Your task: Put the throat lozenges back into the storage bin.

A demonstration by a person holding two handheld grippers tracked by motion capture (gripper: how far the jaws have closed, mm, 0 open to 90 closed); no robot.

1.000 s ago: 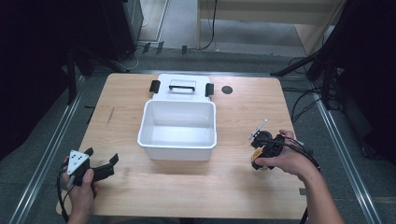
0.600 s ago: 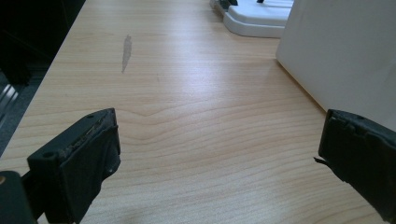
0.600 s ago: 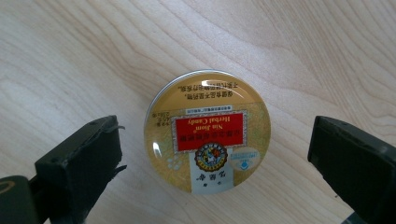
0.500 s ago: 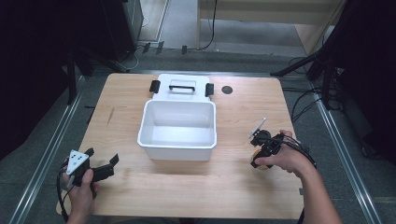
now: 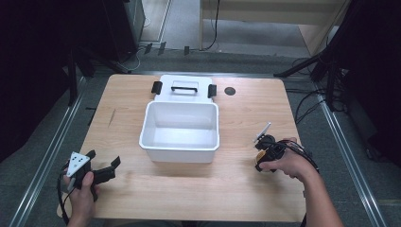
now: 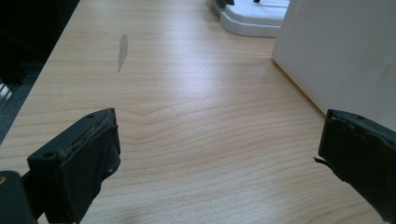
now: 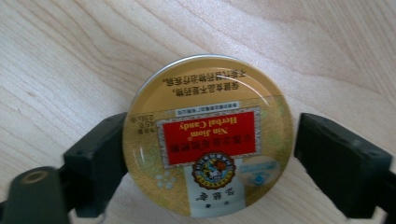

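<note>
A round gold candy tin (image 7: 208,137) with a red label lies flat on the wooden table (image 7: 70,56), between the jaws of my right gripper (image 7: 210,149). Those jaws have just been closing. The left pad (image 7: 100,163) meets the tin's edge, and a thin gap remains at the right pad (image 7: 336,163). In the high view the right gripper (image 5: 265,158) points down at the table's right side, beside the white bin. My left gripper (image 5: 103,159) rests at the near left corner, wide open with bare wood between its fingers (image 6: 84,163).
An open white bin (image 5: 179,152) stands mid-table, its lid (image 5: 184,88) with black latches lying behind it. The bin's wall (image 6: 341,51) sits close to the left gripper's right jaw. A small black disc (image 5: 230,91) lies at the back right.
The right hand has sunk toward the table and come slightly nearer the front edge. The left hand and the bin have stayed put.
</note>
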